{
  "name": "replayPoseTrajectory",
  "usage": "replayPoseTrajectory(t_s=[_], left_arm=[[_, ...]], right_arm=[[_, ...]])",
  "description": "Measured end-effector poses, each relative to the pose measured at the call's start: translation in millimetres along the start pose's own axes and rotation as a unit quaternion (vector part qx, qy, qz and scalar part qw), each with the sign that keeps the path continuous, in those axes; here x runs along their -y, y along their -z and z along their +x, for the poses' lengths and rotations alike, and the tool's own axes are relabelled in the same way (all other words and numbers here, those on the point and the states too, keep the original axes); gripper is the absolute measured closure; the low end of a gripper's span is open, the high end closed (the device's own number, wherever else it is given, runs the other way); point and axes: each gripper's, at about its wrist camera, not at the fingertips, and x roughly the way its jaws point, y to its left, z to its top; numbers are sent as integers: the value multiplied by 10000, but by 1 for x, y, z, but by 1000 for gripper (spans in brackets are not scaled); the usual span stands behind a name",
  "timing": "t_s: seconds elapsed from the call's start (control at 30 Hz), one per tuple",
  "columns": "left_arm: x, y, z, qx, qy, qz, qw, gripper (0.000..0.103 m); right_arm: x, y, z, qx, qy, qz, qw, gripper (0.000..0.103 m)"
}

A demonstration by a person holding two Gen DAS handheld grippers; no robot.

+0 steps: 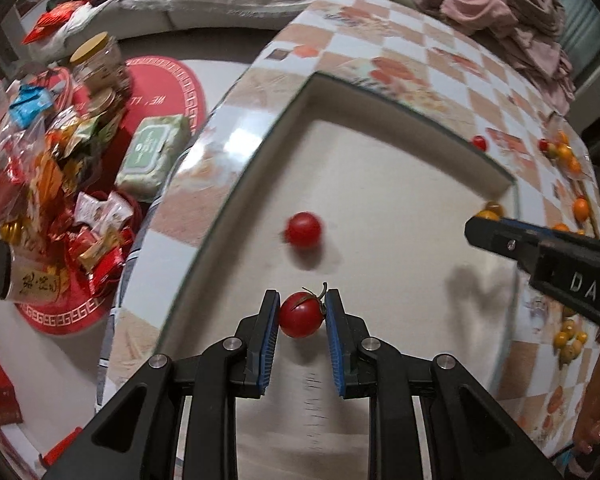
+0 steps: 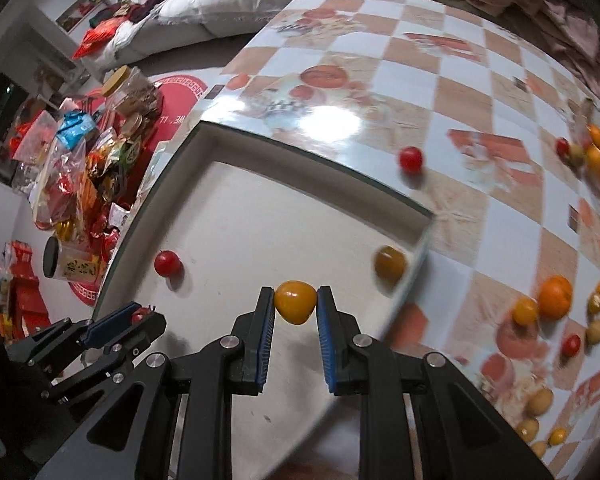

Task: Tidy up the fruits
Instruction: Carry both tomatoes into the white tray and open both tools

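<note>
My left gripper [image 1: 302,304] is shut on a red cherry tomato with a stem [image 1: 301,314], held over a shallow white tray [image 1: 400,240]. A second red tomato [image 1: 304,229] lies on the tray floor ahead of it. My right gripper [image 2: 296,300] is shut on a yellow tomato [image 2: 295,301] above the same tray [image 2: 280,220]. Another yellow tomato [image 2: 389,263] rests by the tray's right wall, and the red tomato [image 2: 167,263] lies at its left. The left gripper [image 2: 140,316] shows at lower left of the right wrist view; the right gripper's fingers [image 1: 500,232] enter the left wrist view from the right.
The tray sits on a checkered tablecloth [image 2: 480,92]. Several loose red, yellow and orange fruits [image 2: 555,296] lie scattered on the cloth to the right, with one red tomato [image 2: 411,159] beyond the tray. Snack packets and jars [image 1: 60,160] crowd the floor at left. Pink clothes [image 1: 500,4] pile at the back.
</note>
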Motion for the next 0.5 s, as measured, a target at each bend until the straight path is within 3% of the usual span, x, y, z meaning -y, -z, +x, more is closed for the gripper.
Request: replayPoseTrajectory(t_s=[0.5], left_arm=[[-5, 0, 16, -26, -273, 221, 9994, 78]], right_arm=[[-16, -18, 43, -179, 204, -253, 9993, 80]])
